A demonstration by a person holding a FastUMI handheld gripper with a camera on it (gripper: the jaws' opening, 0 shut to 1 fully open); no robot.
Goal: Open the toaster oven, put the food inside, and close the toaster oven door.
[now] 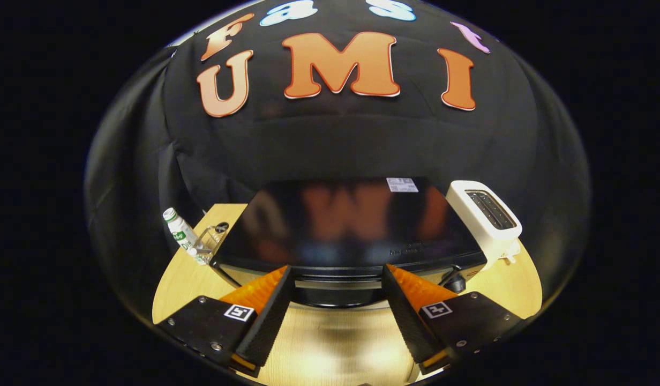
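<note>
Glossy black toaster oven (pixel 351 225) top on smooth pale wooden table (pixel 330 343).

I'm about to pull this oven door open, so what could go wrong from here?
1. The tool is open, its fingers spread at the toaster oven front edge; a shallow hold there might slip.
2. Pulling could drag the oven along the table.
3. The white toaster and bottle stand close beside it.

gripper (pixel 338 289) held high, tilted down and forward. fingers (pixel 268 316) spread wide, nothing gripped between them. tips sit level with each other, pointing ahead, angled slightly inward. looks like they're clear of contact, though the fisheye makes that hard to confirm.
</note>
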